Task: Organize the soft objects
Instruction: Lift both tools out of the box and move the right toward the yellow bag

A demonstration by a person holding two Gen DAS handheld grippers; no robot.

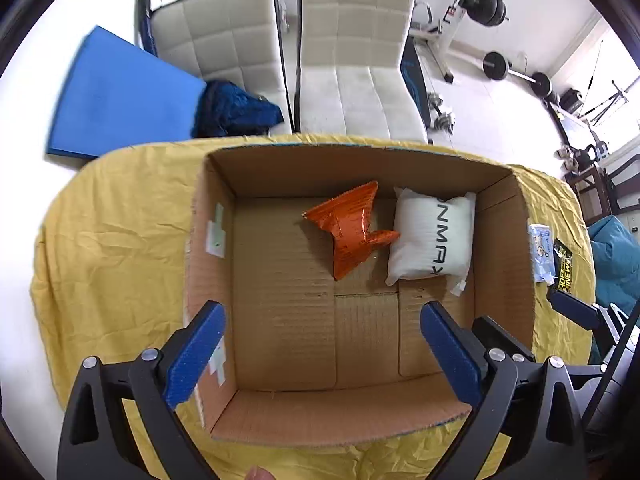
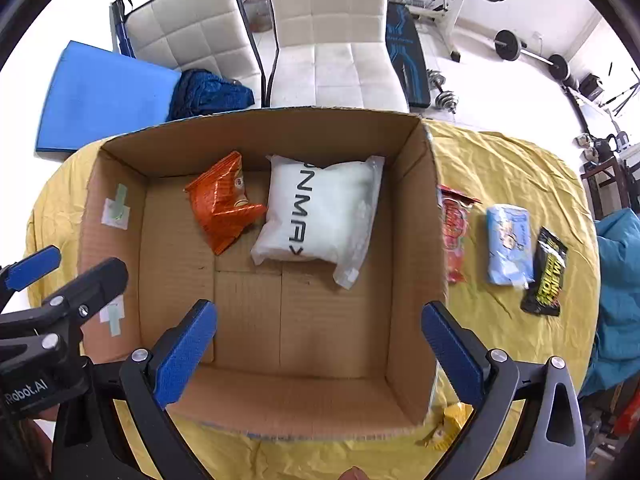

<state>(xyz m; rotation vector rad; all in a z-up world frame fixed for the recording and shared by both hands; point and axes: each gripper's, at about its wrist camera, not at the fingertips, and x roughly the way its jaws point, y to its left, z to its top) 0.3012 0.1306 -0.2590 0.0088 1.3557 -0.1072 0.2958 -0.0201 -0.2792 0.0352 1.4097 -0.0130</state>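
Observation:
An open cardboard box (image 1: 280, 176) (image 2: 408, 264) stands on a yellow cloth. Inside at the far end lie an orange snack bag (image 1: 352, 228) (image 2: 224, 208) and a white pillow pack (image 1: 434, 236) (image 2: 320, 212), side by side. My left gripper (image 1: 322, 344) is open and empty above the box's near end. My right gripper (image 2: 320, 348) is open and empty above the box's near right part. Outside the box on the right lie a red snack pack (image 2: 454, 232), a light blue tissue pack (image 2: 510, 244) (image 1: 542, 252) and a black and yellow packet (image 2: 546, 272) (image 1: 564, 266). A small yellow wrapper (image 2: 448, 424) lies by the box's near right corner.
The yellow cloth (image 1: 112, 248) (image 2: 500, 160) covers the table. Two white chairs (image 1: 352, 60) (image 2: 332, 32) stand behind it, with a blue mat (image 1: 120, 96) and dark blue fabric (image 1: 236, 110) at the left. Gym weights (image 2: 528, 54) are at the far right.

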